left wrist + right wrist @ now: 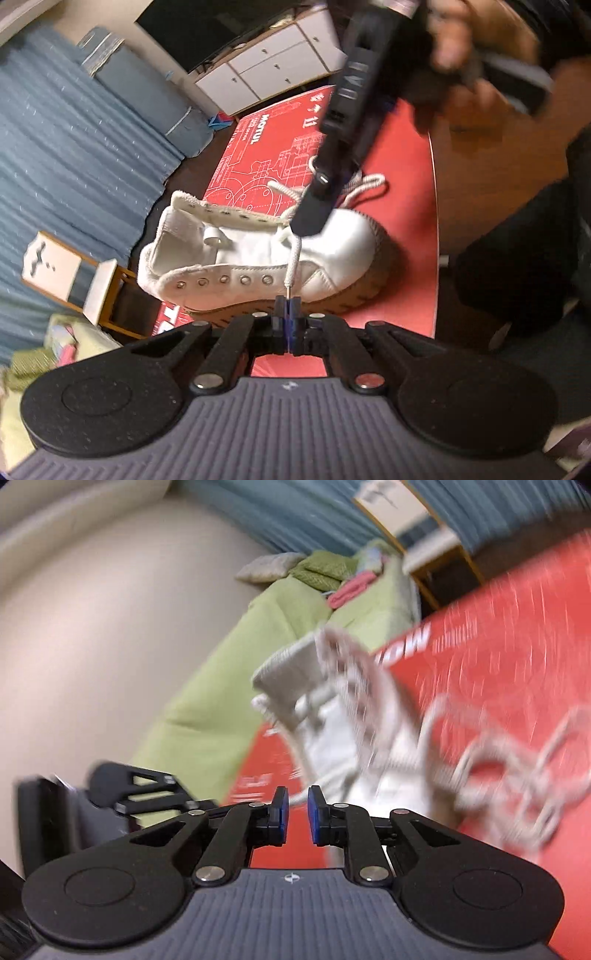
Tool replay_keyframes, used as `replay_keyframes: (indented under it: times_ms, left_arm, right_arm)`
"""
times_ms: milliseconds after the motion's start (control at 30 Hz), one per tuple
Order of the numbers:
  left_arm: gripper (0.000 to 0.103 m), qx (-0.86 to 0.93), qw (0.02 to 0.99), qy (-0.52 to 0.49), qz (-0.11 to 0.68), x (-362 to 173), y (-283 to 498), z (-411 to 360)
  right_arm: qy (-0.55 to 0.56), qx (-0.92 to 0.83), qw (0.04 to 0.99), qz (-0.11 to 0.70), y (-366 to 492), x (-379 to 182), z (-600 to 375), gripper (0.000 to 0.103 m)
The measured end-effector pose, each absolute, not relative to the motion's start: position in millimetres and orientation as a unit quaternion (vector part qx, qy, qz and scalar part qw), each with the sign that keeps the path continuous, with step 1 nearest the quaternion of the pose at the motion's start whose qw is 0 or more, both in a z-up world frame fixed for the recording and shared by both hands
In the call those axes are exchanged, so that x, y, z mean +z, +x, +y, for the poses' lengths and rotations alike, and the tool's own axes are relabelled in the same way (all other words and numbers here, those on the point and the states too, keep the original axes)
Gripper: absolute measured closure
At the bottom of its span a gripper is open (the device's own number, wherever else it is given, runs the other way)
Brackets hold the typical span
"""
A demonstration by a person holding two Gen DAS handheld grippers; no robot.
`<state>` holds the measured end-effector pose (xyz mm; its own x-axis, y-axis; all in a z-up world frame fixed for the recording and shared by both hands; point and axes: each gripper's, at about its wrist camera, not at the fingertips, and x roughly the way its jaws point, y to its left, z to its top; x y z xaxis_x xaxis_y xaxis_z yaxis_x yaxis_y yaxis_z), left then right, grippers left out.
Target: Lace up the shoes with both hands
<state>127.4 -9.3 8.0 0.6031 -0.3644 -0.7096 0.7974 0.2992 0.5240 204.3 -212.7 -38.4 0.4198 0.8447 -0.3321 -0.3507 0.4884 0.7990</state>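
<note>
Clearly the left tool [287, 303] is clamped shut on the metal tip of the white lace [294, 258], just beside the white shoe [258, 251] lying on the red desk [402, 236]; the right tool [297, 814] stands open, gripping nothing.

Glossy white leather-like shoe [332, 240], woven cloth lace [293, 258], perhaps paper red mat [402, 155]

Left hand-held gripper [287, 308] clamped shut on metal aglet of white lace [293, 258]. White high-top shoe [258, 254] lying on red mat [402, 236] over desk [480, 166]. Right hand-held gripper [314, 221], blurred, above toe.
</note>
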Motion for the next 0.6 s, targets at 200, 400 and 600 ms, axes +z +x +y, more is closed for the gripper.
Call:
replay_keyframes:
  times_ms: [200, 400, 600]
  left_arm:
    - [0.103, -0.374, 0.788, 0.421, 0.251, 18.4, 112.9, -5.8]
    - [0.103, -0.378, 0.792, 0.410, 0.248, 19.0, 110.4, -11.5]
    - [0.103, -0.379, 0.798, 0.399, 0.248, 16.1, 110.3, -13.5]
  right_arm:
    - [0.389, 0.400, 0.757, 0.340, 186.9, -62.5, -208.1, 0.085]
    - [0.404, 0.406, 0.750, 0.330, 194.8, -65.9, -207.6, 0.085]
    - [0.446, 0.402, 0.722, 0.342, 213.9, -83.6, -213.5, 0.095]
